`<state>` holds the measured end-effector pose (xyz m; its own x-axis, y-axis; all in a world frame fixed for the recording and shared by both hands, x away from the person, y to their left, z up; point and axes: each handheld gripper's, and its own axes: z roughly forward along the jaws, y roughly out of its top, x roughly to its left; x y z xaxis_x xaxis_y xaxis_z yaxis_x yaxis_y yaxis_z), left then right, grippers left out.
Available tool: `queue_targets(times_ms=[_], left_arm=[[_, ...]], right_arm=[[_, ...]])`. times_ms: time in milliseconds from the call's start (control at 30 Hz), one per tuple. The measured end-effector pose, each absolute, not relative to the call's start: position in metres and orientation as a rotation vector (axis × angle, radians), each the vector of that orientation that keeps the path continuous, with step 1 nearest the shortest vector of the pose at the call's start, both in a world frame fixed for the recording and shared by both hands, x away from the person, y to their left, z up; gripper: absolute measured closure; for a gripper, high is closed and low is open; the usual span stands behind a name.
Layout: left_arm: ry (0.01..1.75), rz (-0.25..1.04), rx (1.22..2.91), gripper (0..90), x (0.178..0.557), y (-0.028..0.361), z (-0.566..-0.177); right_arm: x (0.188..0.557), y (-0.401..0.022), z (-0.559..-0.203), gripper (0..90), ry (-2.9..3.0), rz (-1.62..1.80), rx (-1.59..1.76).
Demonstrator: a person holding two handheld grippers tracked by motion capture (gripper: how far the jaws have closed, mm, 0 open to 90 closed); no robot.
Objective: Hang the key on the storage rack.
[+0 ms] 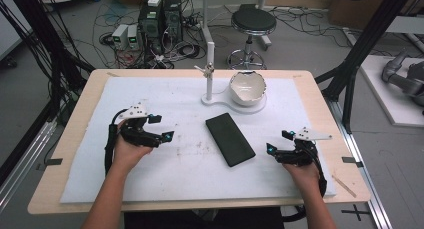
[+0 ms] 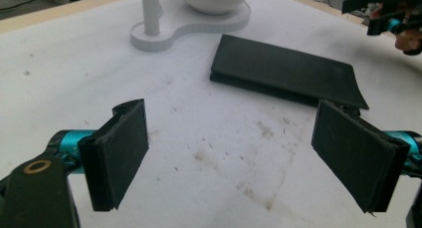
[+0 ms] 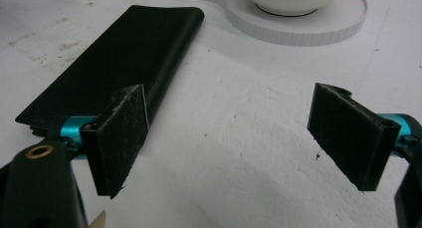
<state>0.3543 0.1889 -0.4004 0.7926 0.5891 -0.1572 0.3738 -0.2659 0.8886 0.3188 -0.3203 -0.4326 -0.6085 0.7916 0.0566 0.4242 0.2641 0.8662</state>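
Tabletop: the light wooden tabletop (image 1: 80, 96) carries a white foam mat (image 1: 185, 174) that covers most of it; a wooden margin shows on all four sides.
Open room: the near half of the mat, between the two hands, is bare apart from small brown stains.
Black case: a flat black rectangular textured case (image 1: 230, 139) lies near the middle of the mat, set diagonally, its long axis running from far-left to near-right. It touches neither gripper.
Left hand-held gripper: the left hand-held gripper (image 1: 152, 129) rests at the left part of the mat, its jaws spread wide and holding nothing. In the left gripper view (image 2: 246, 153) the case (image 2: 288, 71) lies ahead, to the right.
Right hand-held gripper: the right hand-held gripper (image 1: 280, 149) rests at the right part of the mat, near the mat's right edge, jaws wide apart and empty. In the right gripper view (image 3: 244, 143) the case (image 3: 119, 58) lies just behind the left jaw.
Things behind: a white flat stand base with an upright white post (image 1: 210, 71) sits at the far middle, and a white round bowl with a chipped rim (image 1: 247, 88) stands on it, just beyond the far end of the case.
Around the tabletop: black frame bars, a black round stool (image 1: 253, 21) and cables on the floor.
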Motion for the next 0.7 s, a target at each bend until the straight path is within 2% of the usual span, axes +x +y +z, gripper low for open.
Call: queue_targets(times_ms=[233, 700], left_arm=[[0.755, 0.225, 1.872, 8.9, 0.354, 0.199, -0.42], [0.788, 0.255, 1.893, 8.3, 0.356, 0.199, -0.425]], right_arm=[[0.321, -0.325, -0.434, 16.6, 2.149, 1.283, 1.118], [0.323, -0.326, -0.434, 16.6, 2.179, 1.287, 1.133]])
